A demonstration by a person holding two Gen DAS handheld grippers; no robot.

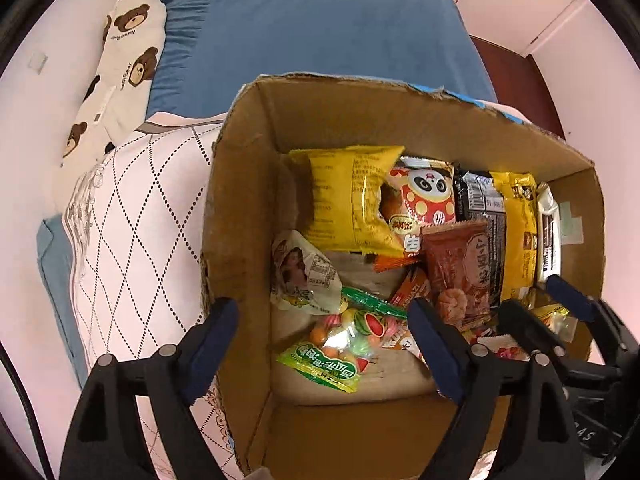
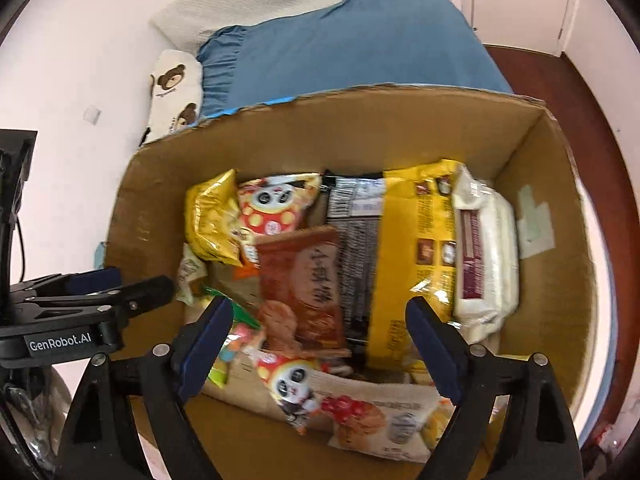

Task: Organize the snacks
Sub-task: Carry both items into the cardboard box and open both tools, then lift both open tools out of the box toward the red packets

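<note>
An open cardboard box (image 1: 248,208) (image 2: 556,184) on a bed holds several snack packs. I see a yellow bag (image 1: 348,196), a panda pack (image 1: 428,196) (image 2: 276,208), a brown-red pack (image 1: 464,268) (image 2: 304,280), a tall yellow and black bag (image 2: 412,248), a white pack (image 2: 488,256) and a fruit candy bag (image 1: 340,344). My left gripper (image 1: 324,340) is open above the box's left side, over the candy bag. My right gripper (image 2: 320,340) is open and empty over the box's middle. It also shows in the left wrist view (image 1: 544,304), and the left one shows in the right wrist view (image 2: 120,280).
The box sits on a bed with a blue pillow (image 1: 320,28) (image 2: 352,48), a bear-print pillow (image 1: 124,64) (image 2: 172,84) and a white patterned quilt (image 1: 144,216). Dark red floor (image 2: 560,92) lies at the right. A panda snack box (image 2: 352,404) lies near the box's near wall.
</note>
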